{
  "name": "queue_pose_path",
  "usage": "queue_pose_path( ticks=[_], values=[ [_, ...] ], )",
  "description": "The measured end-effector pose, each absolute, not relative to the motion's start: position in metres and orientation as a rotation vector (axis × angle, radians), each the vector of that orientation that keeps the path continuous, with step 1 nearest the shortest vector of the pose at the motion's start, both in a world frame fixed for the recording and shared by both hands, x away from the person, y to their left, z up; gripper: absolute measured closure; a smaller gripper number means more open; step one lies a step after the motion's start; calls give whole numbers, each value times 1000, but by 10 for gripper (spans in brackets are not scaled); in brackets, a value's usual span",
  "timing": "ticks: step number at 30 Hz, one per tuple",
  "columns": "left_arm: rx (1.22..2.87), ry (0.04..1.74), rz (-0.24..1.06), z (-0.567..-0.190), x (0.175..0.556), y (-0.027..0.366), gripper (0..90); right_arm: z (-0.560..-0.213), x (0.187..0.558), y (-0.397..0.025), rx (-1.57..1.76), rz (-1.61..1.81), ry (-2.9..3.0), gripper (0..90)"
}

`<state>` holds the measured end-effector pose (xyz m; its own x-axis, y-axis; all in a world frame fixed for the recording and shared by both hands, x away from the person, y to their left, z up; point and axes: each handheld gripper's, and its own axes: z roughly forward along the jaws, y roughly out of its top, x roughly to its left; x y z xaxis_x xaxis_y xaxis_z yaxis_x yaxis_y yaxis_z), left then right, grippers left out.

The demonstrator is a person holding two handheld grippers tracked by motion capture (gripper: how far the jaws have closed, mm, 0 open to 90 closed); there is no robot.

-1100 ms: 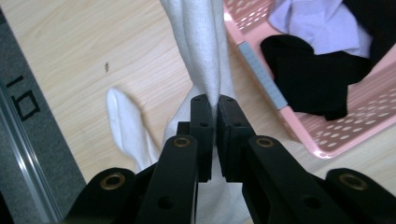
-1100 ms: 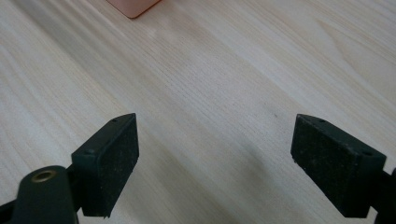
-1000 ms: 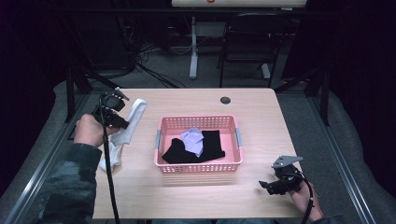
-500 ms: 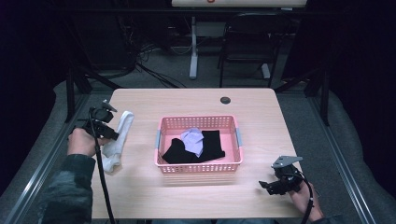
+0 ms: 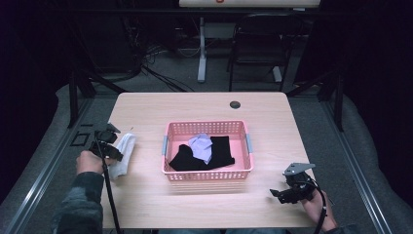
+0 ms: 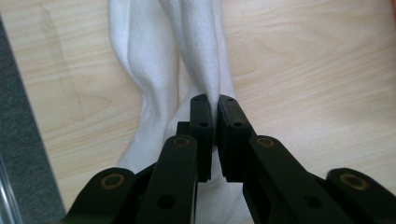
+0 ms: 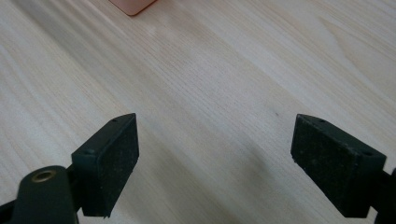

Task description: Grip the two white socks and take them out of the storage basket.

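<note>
A white sock [image 5: 122,155] lies on the table's left side, stretched along the wood [image 6: 140,51]. My left gripper [image 5: 113,152] [image 6: 213,105] is shut on a fold of that sock, low over the table. A pink basket [image 5: 208,127] in the middle holds black garments [image 5: 219,151] and a pale lilac cloth [image 5: 201,145]. My right gripper [image 5: 279,195] [image 7: 215,158] rests near the front right of the table, open, with bare wood between its pads.
A small dark round grommet [image 5: 235,105] sits at the table's far edge. A corner of the pink basket [image 7: 133,5] shows ahead of the right gripper. The table's left edge and grey floor [image 6: 28,154] lie close beside the sock.
My left gripper has drawn the white sock toward the front left and lowered it onto the table. The right gripper has not moved.
</note>
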<state>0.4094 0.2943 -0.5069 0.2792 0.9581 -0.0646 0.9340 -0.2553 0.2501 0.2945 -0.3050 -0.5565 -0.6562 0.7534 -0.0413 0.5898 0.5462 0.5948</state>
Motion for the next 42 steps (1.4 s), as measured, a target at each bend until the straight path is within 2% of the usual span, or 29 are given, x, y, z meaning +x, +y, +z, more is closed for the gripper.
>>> queue_pose_path(
  ticks=[5,10,11,14,16,17,27,40,42],
  values=[
    [2292,1768,120,-522,411,295,827,-556,294,-305,1114,797,2493,145],
    [2291,1753,152,-516,407,295,712,-556,294,-306,1112,799,2500,145],
    [2291,1753,152,-516,407,295,655,-556,294,-306,1109,792,2499,145],
    [2279,1749,278,-499,394,287,383,-556,295,-306,1112,798,2499,145],
    [2275,1748,300,-495,390,286,265,-556,295,-306,1114,791,2495,145],
    [2245,1726,357,-485,378,284,168,-556,295,-306,1113,791,2494,145],
    [2173,1618,490,-470,321,271,2,-556,295,-305,1115,792,2494,145],
    [2095,1588,547,-500,279,262,0,-557,295,-305,1118,781,2501,145],
    [2052,1581,613,-511,268,259,0,-557,295,-305,1117,776,2502,145]
  ],
)
